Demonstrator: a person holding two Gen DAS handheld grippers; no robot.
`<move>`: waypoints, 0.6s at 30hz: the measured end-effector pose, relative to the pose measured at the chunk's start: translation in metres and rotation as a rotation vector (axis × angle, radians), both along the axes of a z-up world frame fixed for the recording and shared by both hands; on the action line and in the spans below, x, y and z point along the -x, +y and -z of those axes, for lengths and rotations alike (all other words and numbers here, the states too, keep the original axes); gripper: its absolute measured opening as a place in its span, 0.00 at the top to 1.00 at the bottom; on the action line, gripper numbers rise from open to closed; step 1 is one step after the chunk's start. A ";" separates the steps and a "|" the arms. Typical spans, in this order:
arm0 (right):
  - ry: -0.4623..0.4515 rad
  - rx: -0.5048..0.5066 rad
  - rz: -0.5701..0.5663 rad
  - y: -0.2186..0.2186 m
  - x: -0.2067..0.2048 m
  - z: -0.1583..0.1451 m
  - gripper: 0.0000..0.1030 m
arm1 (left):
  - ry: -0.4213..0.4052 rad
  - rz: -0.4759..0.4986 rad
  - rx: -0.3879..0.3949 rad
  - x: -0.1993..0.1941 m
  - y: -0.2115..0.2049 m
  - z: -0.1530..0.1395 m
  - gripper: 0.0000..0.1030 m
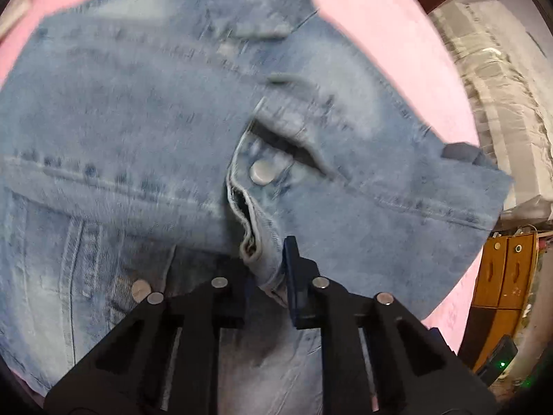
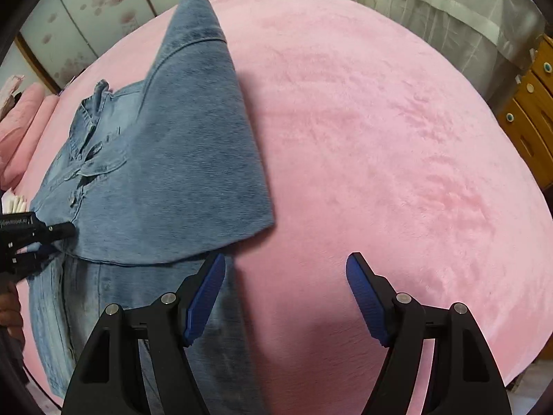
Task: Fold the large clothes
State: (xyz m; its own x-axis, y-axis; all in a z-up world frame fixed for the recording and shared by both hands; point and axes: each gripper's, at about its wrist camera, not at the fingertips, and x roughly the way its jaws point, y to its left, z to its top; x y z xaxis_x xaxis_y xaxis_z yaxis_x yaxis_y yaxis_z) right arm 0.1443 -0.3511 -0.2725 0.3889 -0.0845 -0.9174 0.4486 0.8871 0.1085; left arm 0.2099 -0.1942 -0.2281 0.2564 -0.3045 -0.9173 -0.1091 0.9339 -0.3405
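Your left gripper (image 1: 268,269) clamps the denim jacket (image 1: 138,110) at its button placket (steadying the fold); your right gripper (image 2: 285,297) hangs spread beside it over the pink blanket (image 2: 380,138).

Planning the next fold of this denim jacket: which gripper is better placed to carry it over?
Left. The left gripper is shut on the denim jacket; the right gripper is open over the pink blanket.

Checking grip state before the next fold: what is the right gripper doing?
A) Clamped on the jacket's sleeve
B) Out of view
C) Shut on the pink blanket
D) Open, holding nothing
D: the right gripper has its jaws spread wide over the pink blanket, beside the jacket, gripping nothing.
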 end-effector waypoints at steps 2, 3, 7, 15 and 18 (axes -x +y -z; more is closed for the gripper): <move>-0.003 -0.015 -0.036 -0.004 -0.002 0.002 0.28 | -0.087 0.026 -0.007 -0.001 -0.013 -0.022 0.89; -0.005 -0.029 -0.060 -0.005 -0.002 0.003 0.28 | -0.125 0.049 0.000 -0.003 -0.022 -0.035 0.89; -0.004 -0.055 -0.128 -0.007 -0.006 0.007 0.28 | -0.206 0.096 0.091 -0.026 -0.045 -0.081 0.90; -0.043 -0.044 -0.207 -0.002 -0.025 0.014 0.27 | -0.547 0.071 0.234 -0.055 -0.042 -0.197 0.90; -0.088 -0.021 -0.231 -0.002 -0.043 0.012 0.27 | -0.610 0.020 0.188 -0.057 -0.018 -0.217 0.90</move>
State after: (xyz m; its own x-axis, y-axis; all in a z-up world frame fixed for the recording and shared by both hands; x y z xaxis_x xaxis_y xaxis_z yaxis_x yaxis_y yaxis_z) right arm 0.1876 -0.3526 -0.2841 0.4739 0.0341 -0.8799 0.2225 0.9622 0.1571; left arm 0.2665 -0.2122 -0.0106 0.7083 -0.4562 -0.5387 0.1727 0.8519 -0.4944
